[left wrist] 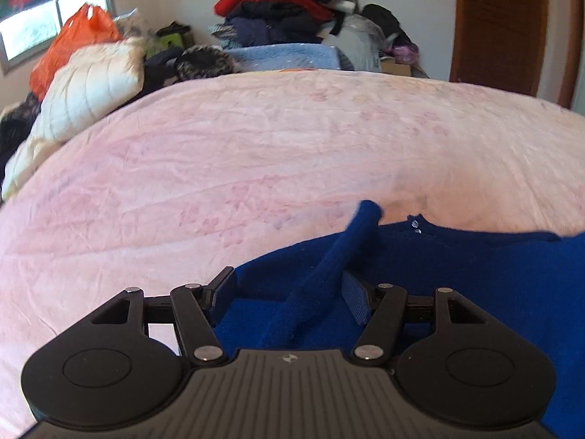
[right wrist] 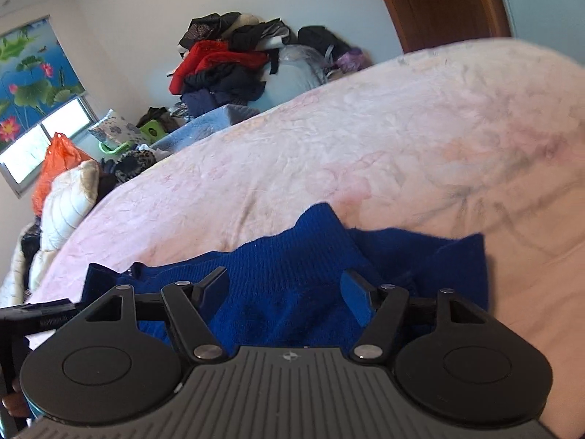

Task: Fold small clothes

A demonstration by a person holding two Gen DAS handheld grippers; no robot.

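Observation:
A dark blue knit sweater [left wrist: 457,274] lies on the pink bedspread [left wrist: 256,153]. In the left wrist view one sleeve [left wrist: 329,267] runs up between my fingers, and two small buttons show near the neckline. My left gripper [left wrist: 289,289] is open, its jaws wide apart around the sleeve without pinching it. In the right wrist view the sweater [right wrist: 292,274] is bunched under my right gripper [right wrist: 283,289], which is open with its jaws apart over the knit. A raised fold [right wrist: 321,219] stands ahead of it.
A cream quilted pillow [left wrist: 91,84] and an orange plastic bag [left wrist: 76,36] lie at the bed's far left. A pile of clothes [left wrist: 285,3] stands against the back wall. A brown wooden door [left wrist: 504,25] is at the right. The left gripper's black body [right wrist: 36,312] shows at the left edge.

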